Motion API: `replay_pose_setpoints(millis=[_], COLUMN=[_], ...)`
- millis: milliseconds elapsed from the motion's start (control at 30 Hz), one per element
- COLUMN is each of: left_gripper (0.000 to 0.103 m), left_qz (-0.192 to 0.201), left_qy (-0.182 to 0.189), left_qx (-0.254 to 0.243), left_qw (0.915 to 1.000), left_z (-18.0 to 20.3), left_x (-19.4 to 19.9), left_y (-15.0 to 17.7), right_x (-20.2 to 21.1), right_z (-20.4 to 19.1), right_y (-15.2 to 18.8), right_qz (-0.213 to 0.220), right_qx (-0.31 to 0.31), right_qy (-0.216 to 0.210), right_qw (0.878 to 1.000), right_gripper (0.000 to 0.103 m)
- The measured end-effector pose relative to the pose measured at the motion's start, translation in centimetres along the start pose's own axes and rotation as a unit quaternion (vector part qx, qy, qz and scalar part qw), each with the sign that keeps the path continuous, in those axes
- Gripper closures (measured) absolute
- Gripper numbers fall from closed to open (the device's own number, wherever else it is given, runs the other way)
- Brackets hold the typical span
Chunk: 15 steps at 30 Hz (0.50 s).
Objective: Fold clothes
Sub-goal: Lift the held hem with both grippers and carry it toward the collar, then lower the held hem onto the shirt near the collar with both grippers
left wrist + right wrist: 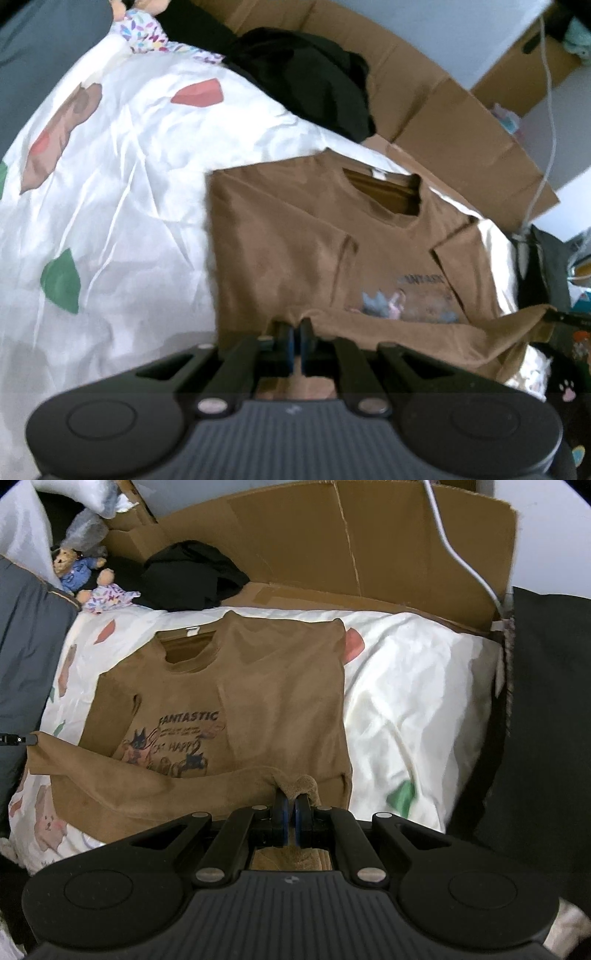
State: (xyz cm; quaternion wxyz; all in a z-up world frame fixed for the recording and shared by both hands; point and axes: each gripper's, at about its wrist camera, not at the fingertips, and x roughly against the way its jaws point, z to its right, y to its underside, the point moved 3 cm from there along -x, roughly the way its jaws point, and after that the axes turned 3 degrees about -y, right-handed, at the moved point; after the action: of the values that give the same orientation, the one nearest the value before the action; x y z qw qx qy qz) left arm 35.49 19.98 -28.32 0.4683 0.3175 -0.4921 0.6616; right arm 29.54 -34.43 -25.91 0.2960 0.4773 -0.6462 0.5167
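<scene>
A brown T-shirt with a cartoon print and the word FANTASTIC lies on the white patterned bedsheet, collar toward the cardboard, both sleeves folded in. Its bottom hem is lifted off the sheet and stretched between the two grippers. My left gripper is shut on the hem's left corner. My right gripper is shut on the hem's right corner, with a bunch of cloth between the blue pads. In the left wrist view the shirt fills the middle, and the right gripper's tip shows at the far right.
A flattened cardboard box stands behind the shirt. A black garment lies at the sheet's far left corner, beside two small stuffed toys. A white cable runs down the cardboard. Dark fabric borders the bed on the right.
</scene>
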Motion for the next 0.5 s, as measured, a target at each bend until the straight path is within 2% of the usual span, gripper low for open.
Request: replay_pose_setpoints(millis=[167, 267, 500], left_gripper=[0.1, 0.1, 0.1], left_qz=[-0.002, -0.016, -0.015], left_qy=[-0.001, -0.009, -0.014], left_qx=[0.014, 0.019, 0.017], left_qw=[0.9999, 0.9996, 0.9996], left_z=[-0.8, -1.4, -2.3], left_x=[-1.9, -3.6, -4.8], left_y=[-2.3, -4.1, -6.6], right_x=[-2.6, -4.0, -6.9], right_z=[1.1, 1.9, 3.0], right_y=[-2.1, -3.3, -5.5], right_qz=[0.007, 0.012, 0.016], right_qx=[-0.02, -0.036, -0.059], right_qy=[0.017, 0.03, 0.041], right_qw=[1.0, 0.999, 0.997], right_gripper=[0.1, 0.1, 0.1])
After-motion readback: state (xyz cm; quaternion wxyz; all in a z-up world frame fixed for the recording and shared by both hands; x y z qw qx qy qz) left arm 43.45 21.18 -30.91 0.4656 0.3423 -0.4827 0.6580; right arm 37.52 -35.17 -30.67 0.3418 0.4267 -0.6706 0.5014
